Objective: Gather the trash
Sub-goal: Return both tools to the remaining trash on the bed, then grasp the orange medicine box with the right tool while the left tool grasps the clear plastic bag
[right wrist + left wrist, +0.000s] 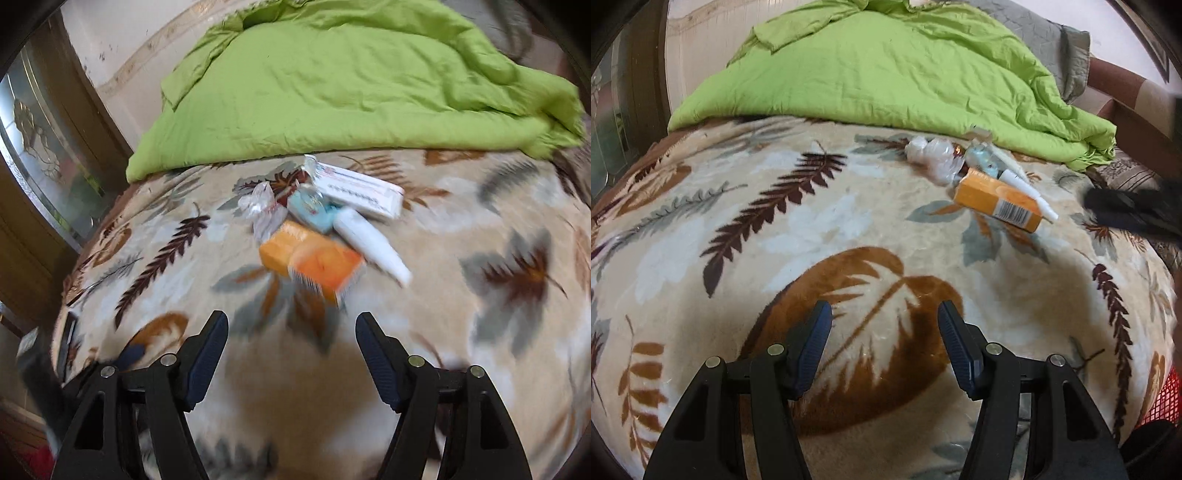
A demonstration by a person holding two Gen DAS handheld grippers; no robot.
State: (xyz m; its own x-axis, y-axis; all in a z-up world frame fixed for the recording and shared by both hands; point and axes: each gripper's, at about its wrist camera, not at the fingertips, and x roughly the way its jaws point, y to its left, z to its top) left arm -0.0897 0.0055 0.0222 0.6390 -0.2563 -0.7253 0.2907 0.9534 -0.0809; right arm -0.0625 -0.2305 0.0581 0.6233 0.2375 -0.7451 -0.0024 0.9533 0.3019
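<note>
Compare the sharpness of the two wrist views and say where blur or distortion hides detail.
Left wrist view: sharp; the orange box shows its barcode, only the right gripper at the right edge smears dark. Right wrist view: motion-blurred across the blanket and trash, so the orange box loses its print; its own fingers stay crisp. Both: fisheye bulges the bed, corners vignetted black.

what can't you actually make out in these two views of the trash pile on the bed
- Print on the orange box: right wrist view, smeared by motion blur.
- Blue packet: left wrist view, mostly hidden behind the orange box and white tube.
- Red mesh thing: left wrist view, cut off by the right edge.
- Right hand-held gripper: left wrist view, a dark blur at the edge.
- Clear plastic wrap: right wrist view, too blurred to identify.
</note>
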